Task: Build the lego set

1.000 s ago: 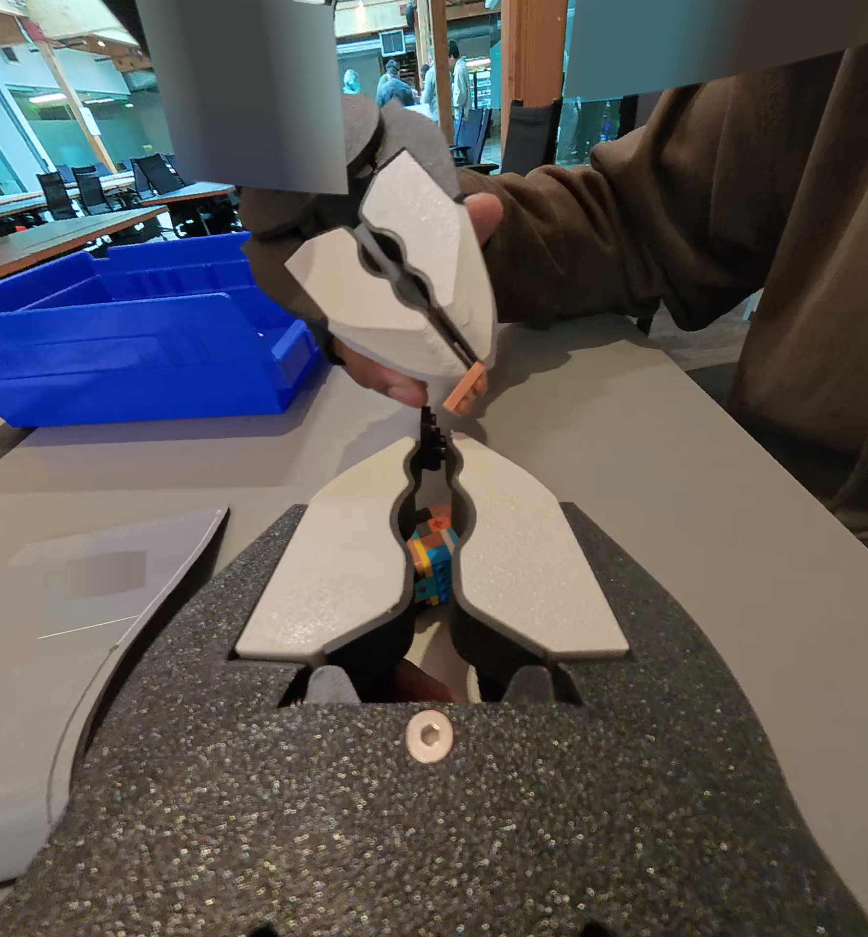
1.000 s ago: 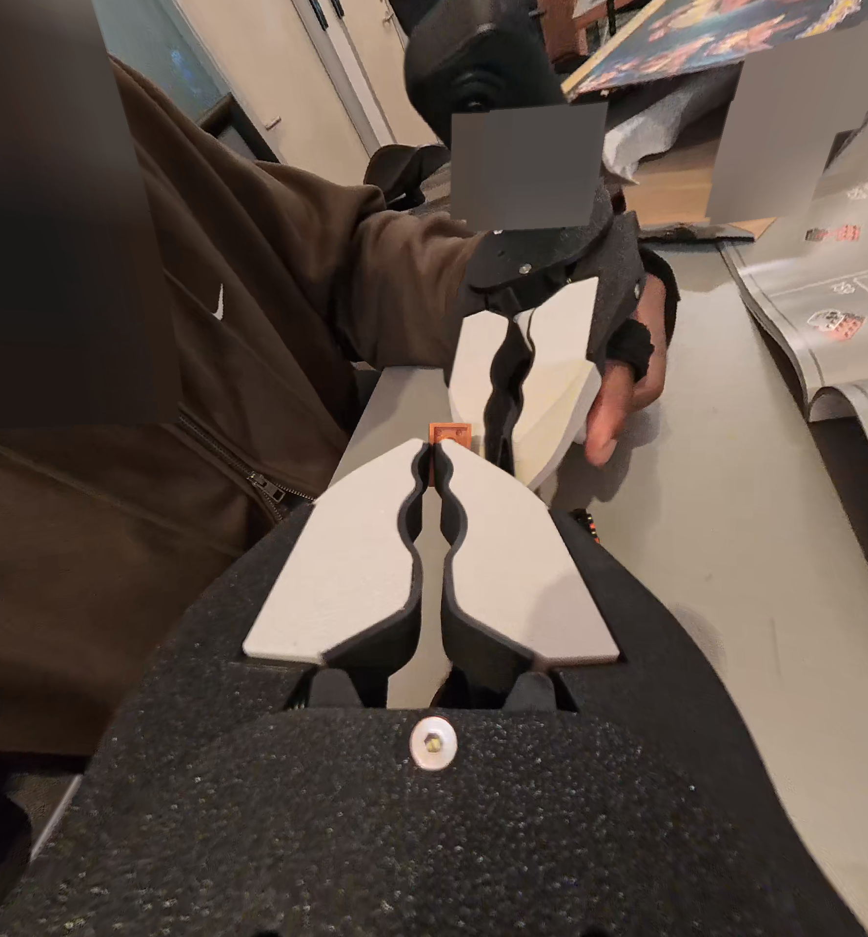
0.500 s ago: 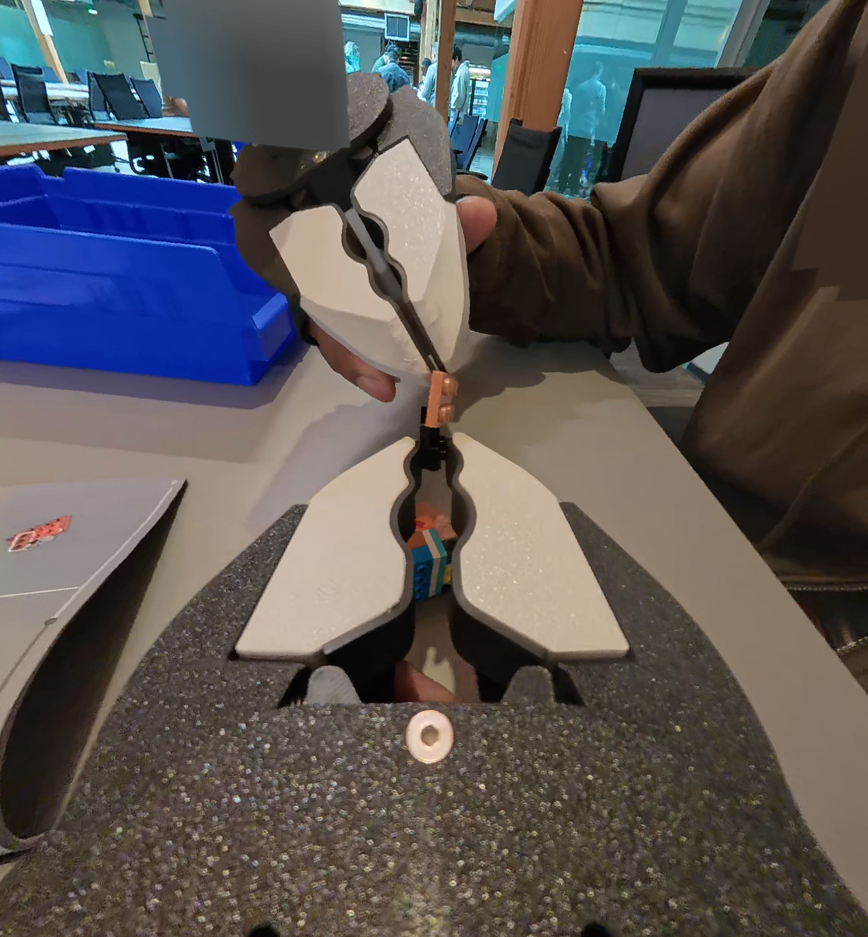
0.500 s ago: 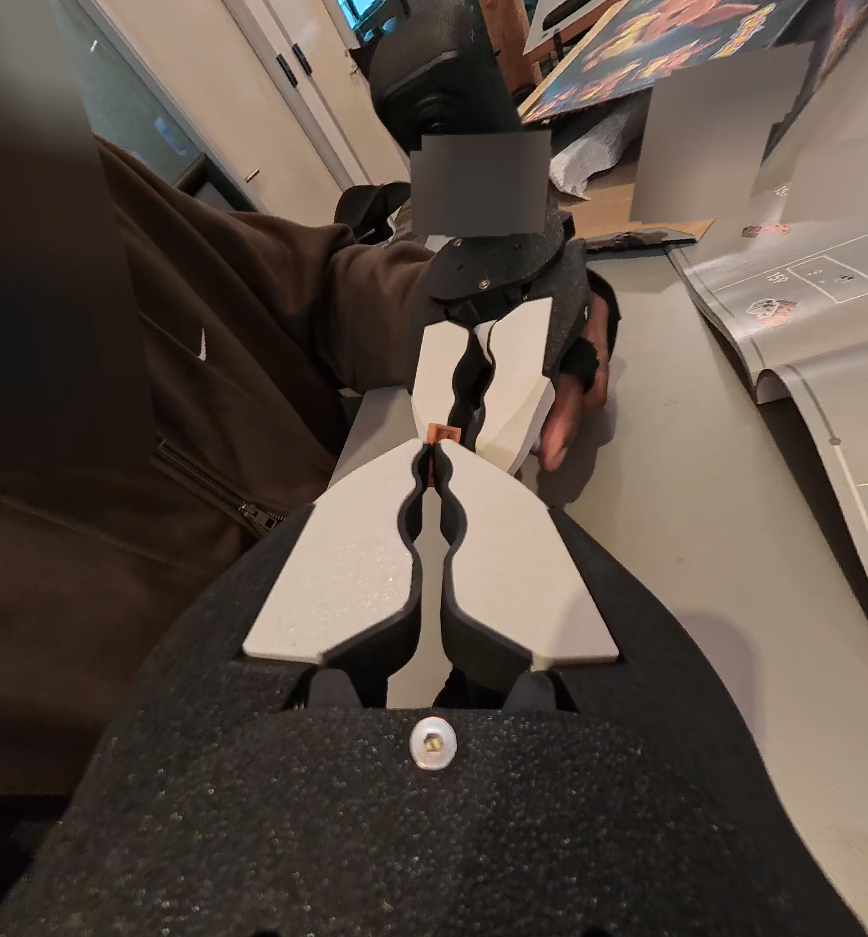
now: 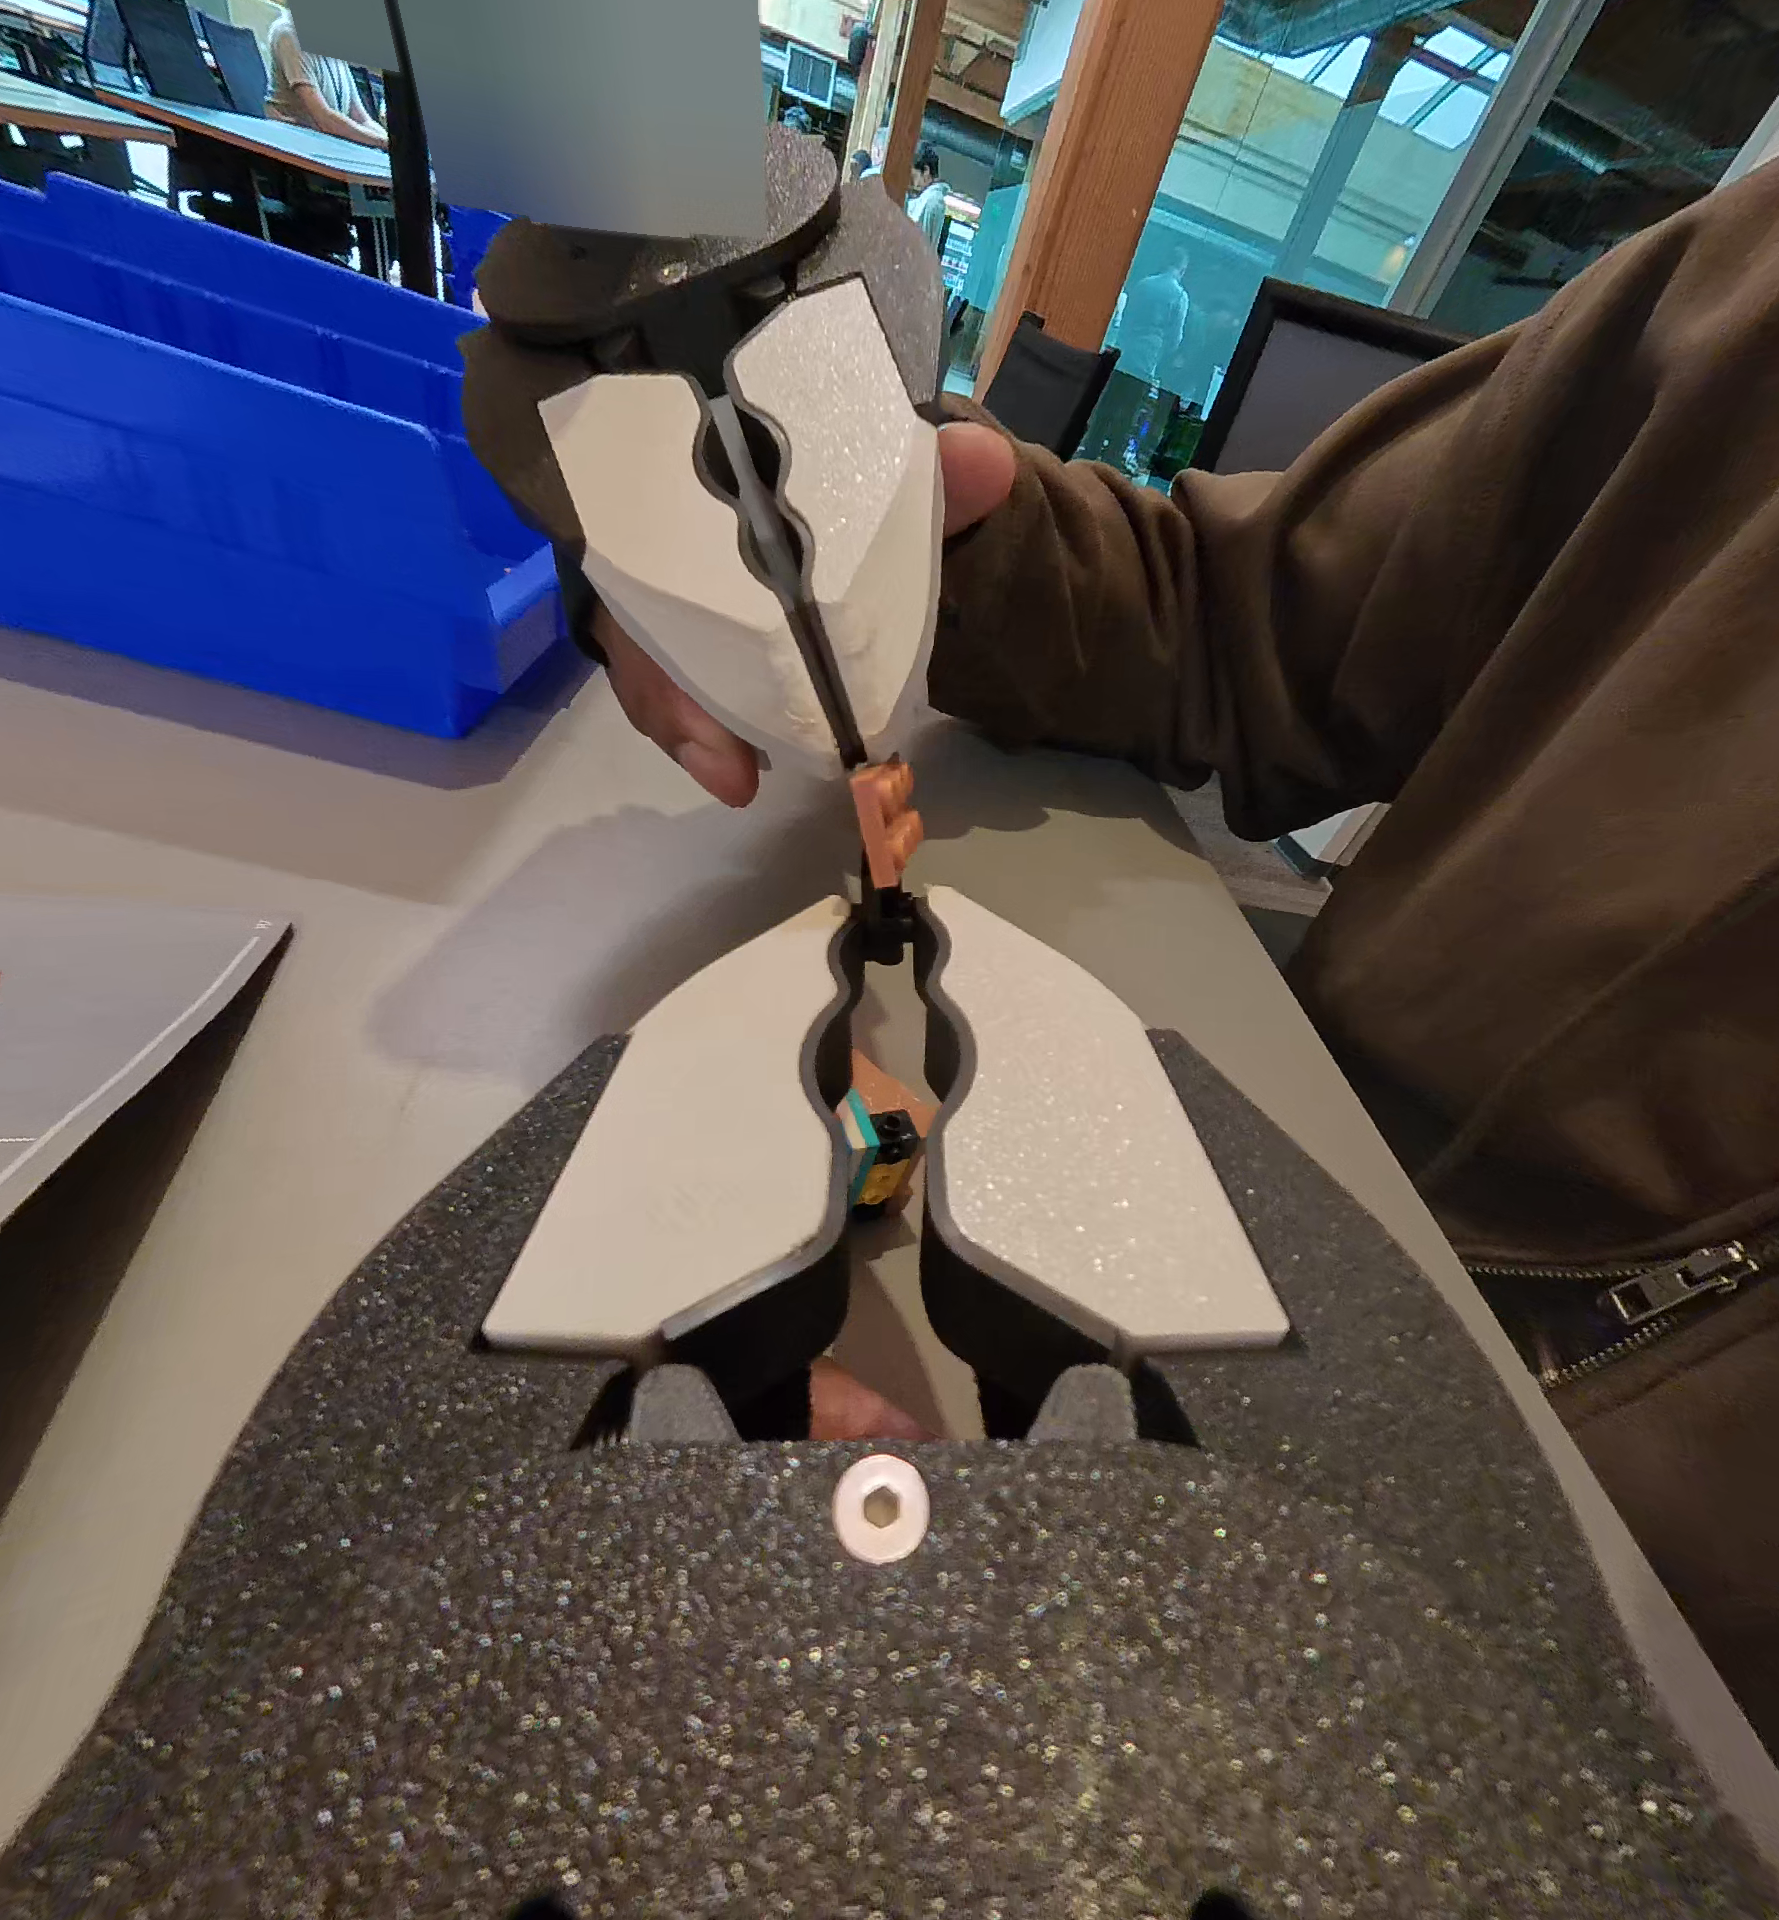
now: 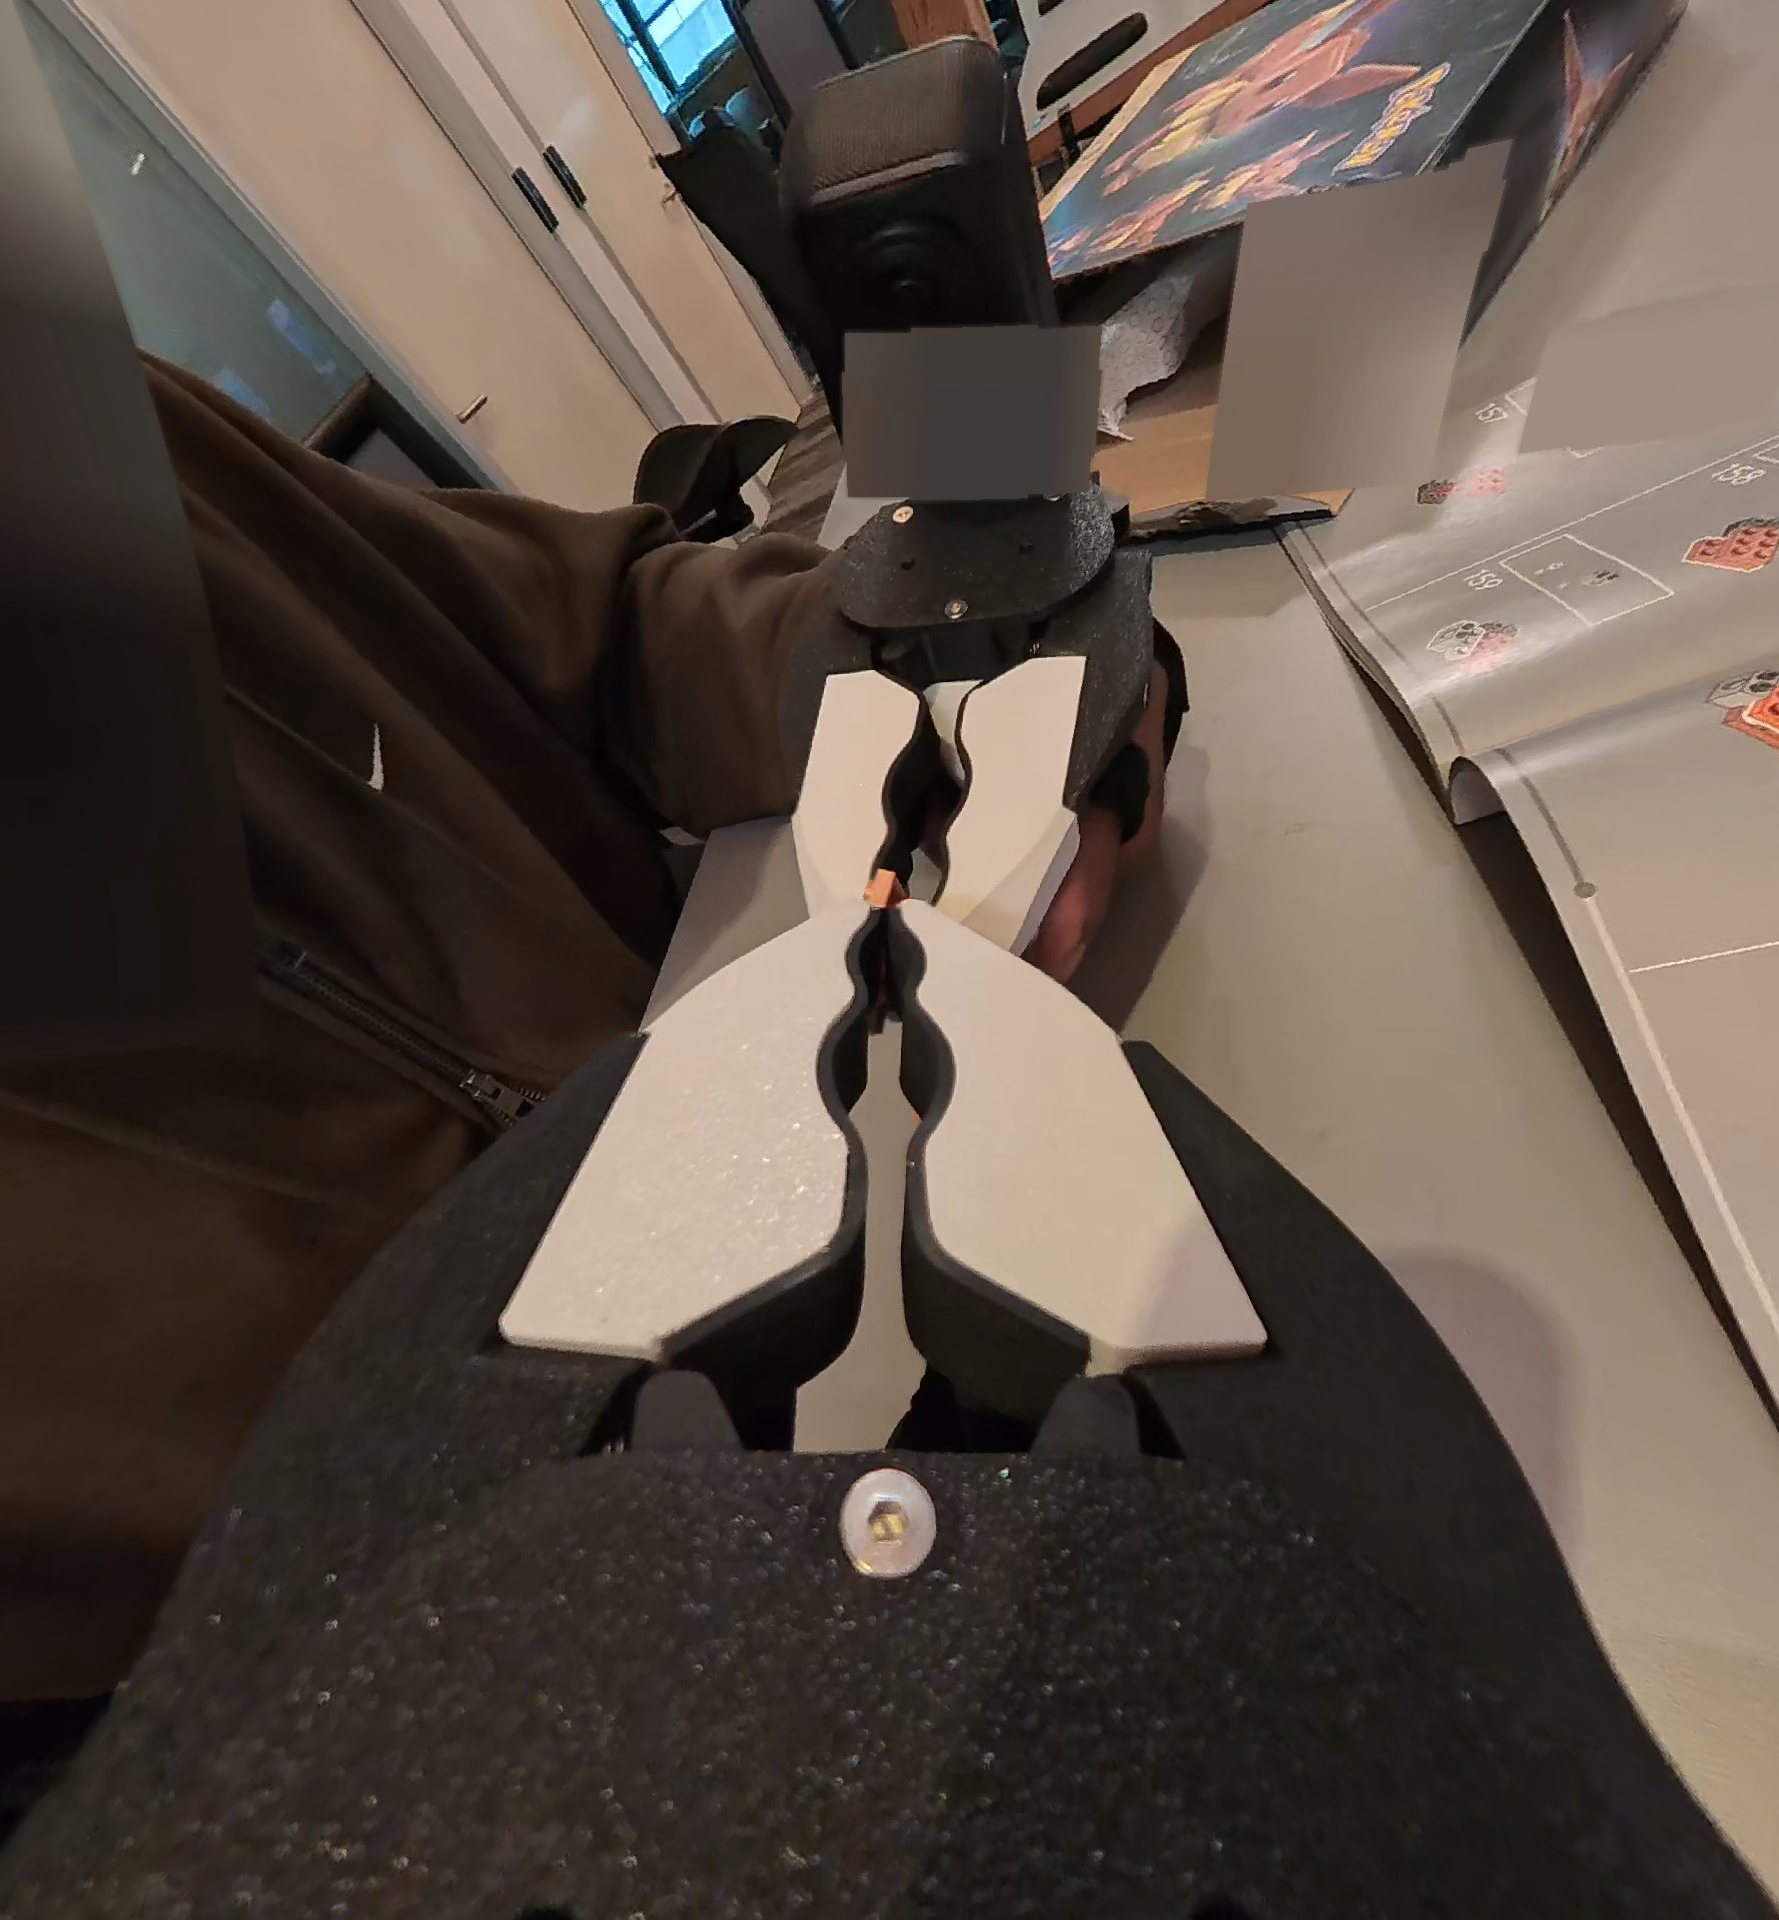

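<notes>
The small orange-brown studded lego plate (image 5: 885,816) is pinched at the tips of the right gripper (image 5: 857,756), whose jaws are clenched on it. Directly below it, touching its lower end, a small black lego piece (image 5: 887,920) is clamped at the tips of the left gripper (image 5: 887,914). Beneath the left gripper's fingers (image 5: 703,1143), a small teal, yellow and orange lego assembly (image 5: 877,1148) shows through the gap between them. Ahead and to the left of the left gripper stands a blue plastic bin (image 5: 189,468) on the grey table (image 5: 345,831); an open instruction booklet (image 6: 1643,748) lies to the right of the right gripper.
</notes>
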`<state>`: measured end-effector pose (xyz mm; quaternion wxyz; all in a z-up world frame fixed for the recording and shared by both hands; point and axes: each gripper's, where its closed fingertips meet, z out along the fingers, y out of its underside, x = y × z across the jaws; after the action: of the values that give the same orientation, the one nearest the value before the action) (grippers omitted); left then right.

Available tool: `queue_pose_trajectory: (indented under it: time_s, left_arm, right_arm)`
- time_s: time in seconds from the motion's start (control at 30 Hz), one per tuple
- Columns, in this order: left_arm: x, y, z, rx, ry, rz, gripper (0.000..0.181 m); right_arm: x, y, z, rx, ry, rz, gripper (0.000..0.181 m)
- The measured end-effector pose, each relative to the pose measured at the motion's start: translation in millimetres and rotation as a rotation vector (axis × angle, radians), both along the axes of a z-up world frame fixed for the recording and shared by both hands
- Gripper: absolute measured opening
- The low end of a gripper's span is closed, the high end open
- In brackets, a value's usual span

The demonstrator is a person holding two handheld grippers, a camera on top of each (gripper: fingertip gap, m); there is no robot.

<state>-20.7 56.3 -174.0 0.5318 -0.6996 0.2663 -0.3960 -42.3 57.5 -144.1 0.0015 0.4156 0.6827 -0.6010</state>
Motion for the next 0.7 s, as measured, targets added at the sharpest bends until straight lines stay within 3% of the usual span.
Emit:
queue_pose_trajectory:
  time_s: [0.6, 0.7]
  left_arm:
    - [-4, 3, 5, -0.057, -0.104, 0.01, 0.008]
    - [-5, 4, 4, -0.04, -0.083, 0.025, 0.008]
  right_arm:
    - [-10, 9, 2, 0.015, 0.038, -0.078, 0.0]
    - [-10, 11, 4, 0.035, 0.03, -0.101, 0.01]
